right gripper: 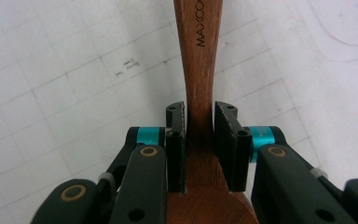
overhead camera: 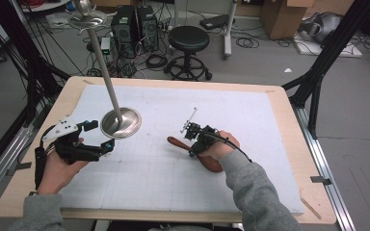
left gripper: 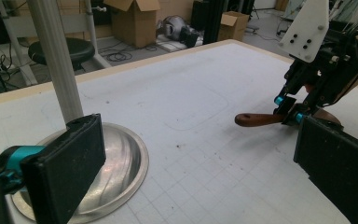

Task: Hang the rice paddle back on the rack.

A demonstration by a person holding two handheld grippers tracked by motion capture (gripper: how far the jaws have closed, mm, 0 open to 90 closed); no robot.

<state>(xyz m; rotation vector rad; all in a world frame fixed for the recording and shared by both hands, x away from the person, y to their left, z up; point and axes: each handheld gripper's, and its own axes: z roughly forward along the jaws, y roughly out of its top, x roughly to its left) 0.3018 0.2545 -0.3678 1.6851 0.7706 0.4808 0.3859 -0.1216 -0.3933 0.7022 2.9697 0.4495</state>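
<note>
My right gripper [right gripper: 199, 140] pinches the neck of the wooden spoon [right gripper: 199, 56], which lies on the white gridded worktop [overhead camera: 173, 183] right of centre. The smooth, tapered brown handle could twist or slide between the flat black fingers [right gripper: 176, 140] if I lift fast. My left gripper [left gripper: 191, 168] is spread wide beside the shiny domed metal stand base [left gripper: 121, 172]; swinging it could knock the ribbed pole [left gripper: 58, 70].
</note>
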